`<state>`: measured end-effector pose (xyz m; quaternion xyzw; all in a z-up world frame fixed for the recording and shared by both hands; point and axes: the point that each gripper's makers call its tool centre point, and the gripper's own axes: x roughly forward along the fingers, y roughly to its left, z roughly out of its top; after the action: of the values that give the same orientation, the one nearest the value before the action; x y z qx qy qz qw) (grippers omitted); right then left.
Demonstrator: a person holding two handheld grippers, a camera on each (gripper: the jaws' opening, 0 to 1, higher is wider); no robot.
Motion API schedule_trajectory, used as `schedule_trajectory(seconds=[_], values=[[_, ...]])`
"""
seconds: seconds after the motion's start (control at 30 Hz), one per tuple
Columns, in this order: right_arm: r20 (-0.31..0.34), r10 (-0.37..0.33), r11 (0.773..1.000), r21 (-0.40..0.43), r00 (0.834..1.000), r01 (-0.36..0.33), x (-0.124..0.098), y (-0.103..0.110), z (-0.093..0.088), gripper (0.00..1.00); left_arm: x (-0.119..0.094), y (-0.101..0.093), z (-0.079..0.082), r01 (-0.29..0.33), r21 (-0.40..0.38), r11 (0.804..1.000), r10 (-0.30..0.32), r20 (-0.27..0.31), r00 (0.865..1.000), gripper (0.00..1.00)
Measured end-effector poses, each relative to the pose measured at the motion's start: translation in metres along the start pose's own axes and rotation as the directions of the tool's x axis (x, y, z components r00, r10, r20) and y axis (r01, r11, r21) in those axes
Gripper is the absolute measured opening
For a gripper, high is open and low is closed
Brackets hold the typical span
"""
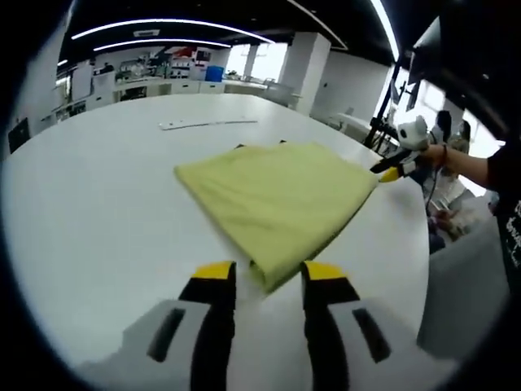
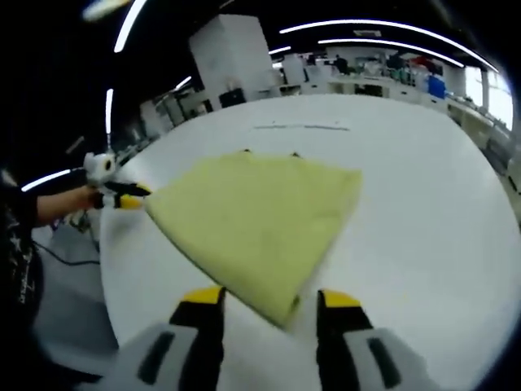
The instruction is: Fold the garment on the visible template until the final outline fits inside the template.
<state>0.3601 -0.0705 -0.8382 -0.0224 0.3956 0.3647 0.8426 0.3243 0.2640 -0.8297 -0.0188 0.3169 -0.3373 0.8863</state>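
A yellow-green garment (image 1: 277, 199) lies folded flat on the white table (image 1: 98, 212). My left gripper (image 1: 270, 271) stands open, and the cloth's near corner reaches in between its yellow tips. At the opposite corner a hand holds my right gripper (image 1: 392, 171) against the cloth's edge. In the right gripper view the same garment (image 2: 252, 220) points its near corner between the jaws of my open right gripper (image 2: 270, 299), while my left gripper (image 2: 122, 195) sits at the far left corner. Small dark marks (image 1: 241, 147) peek out from under the far edge; the cloth hides the rest.
A thin white strip (image 1: 207, 124) lies on the table beyond the garment. The table's edge (image 2: 106, 285) runs close on the person's side. A dark sleeve (image 1: 501, 175) reaches in. Desks and shelves (image 1: 163, 81) stand far behind.
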Motion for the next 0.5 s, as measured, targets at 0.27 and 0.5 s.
schedule_trajectory(seconds=[0.27,0.5], values=[[-0.022,-0.025,0.999,-0.031,0.999,0.025,-0.0028,-0.0041,-0.0063,0.18,0.0052,-0.0071,-0.0059,0.014,0.009,1.000,-0.014,-0.038,0.999,0.07],[-0.034,-0.026,0.998,-0.062,0.999,0.024,-0.0030,-0.0046,-0.0091,0.04,0.0040,-0.0080,-0.0028,0.011,0.011,1.000,-0.011,-0.020,1.000,0.00]])
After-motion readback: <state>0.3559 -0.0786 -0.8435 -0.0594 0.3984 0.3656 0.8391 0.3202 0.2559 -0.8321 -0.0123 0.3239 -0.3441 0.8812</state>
